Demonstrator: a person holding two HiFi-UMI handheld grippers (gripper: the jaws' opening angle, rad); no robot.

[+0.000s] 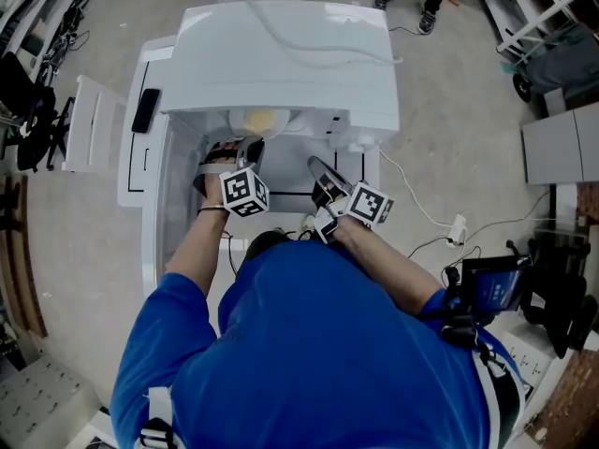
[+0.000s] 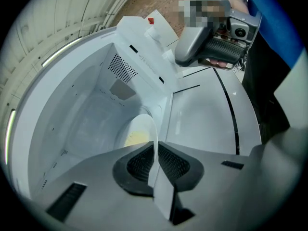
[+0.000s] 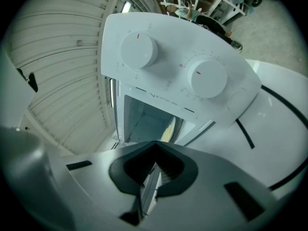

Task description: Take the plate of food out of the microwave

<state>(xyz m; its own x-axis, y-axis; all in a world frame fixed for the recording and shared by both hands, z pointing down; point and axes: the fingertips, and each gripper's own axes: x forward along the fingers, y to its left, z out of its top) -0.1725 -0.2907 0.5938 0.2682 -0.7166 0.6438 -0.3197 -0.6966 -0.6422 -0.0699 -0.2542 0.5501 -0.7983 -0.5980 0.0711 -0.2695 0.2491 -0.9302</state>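
**A:** How far along is this one?

**B:** Going left to right: the microwave [image 1: 290, 54] has its door [image 1: 94, 124] swung open on its left. The left gripper [image 1: 234, 150] is clamped on the near rim of the plate [image 1: 257, 120], which sits in the microwave's mouth. So it's grabbed, but not out yet. The right gripper [image 1: 320, 171] is pinched closed on nothing, in front of the microwave's knob panel [image 3: 173, 69].

**A:** Which way's the plate pointing?

**B:** It's round, so no real long axis. Looks roughly level, food [image 2: 134, 137] up, gripped rim facing out of the microwave.

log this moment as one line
left gripper: shut on plate rim | plate: in microwave opening, yellow food on it | right gripper: shut, empty
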